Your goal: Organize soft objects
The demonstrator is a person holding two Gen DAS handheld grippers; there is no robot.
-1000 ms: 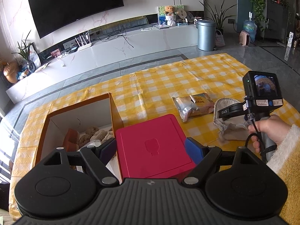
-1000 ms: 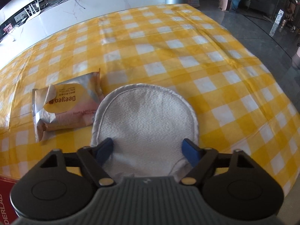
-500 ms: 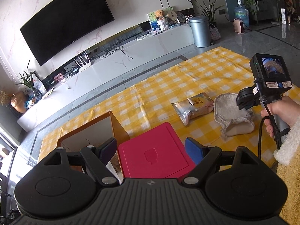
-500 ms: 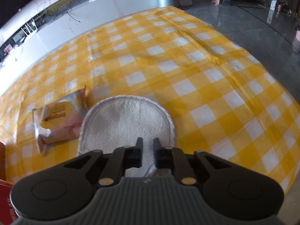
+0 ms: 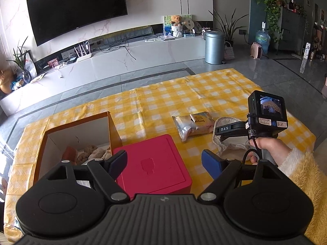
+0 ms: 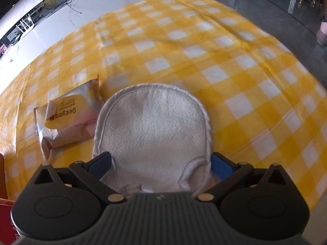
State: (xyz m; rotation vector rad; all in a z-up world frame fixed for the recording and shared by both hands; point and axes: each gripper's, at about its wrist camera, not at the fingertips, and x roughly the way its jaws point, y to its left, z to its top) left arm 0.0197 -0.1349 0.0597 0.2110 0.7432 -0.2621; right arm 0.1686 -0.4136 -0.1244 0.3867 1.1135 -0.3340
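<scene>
The right claw [image 6: 161, 163] points steeply down over a white terry-cloth mitt [image 6: 152, 126] that lies flat on the yellow-and-white checked cloth [image 6: 204, 47] covering the bench. Its jaws are opening and stand spread wide, one blue pad at each side of the mitt's near end; the mitt's cuff lies between them, and the pads look clear of the fabric or barely at its edges, so nothing is gripped. Just to the left of the mitt, touching or nearly touching its edge, lies a silvery foil snack packet [image 6: 67, 120] with a yellow label. From the left wrist view the same mitt [image 5: 226, 140] shows under the right claw's body, with the person's right hand [image 5: 265, 147] on the handle and a fluffy yellow sleeve [image 5: 306, 173] behind it; the packet [image 5: 193, 125] lies beside it on the cloth. The left claw [image 5: 164, 162] hangs above the near part of the bench with its jaws wide apart and nothing between them. Below it sits a closed red box [image 5: 153, 167], and just left of that an open cardboard box [image 5: 79, 134] with orange outer walls and a white inside, which holds brown plush toys [image 5: 94, 153] at its bottom. Beyond the bench, a television [image 5: 77, 8] hangs on the wall and a grey bin [image 5: 214, 47] stands on the floor.
</scene>
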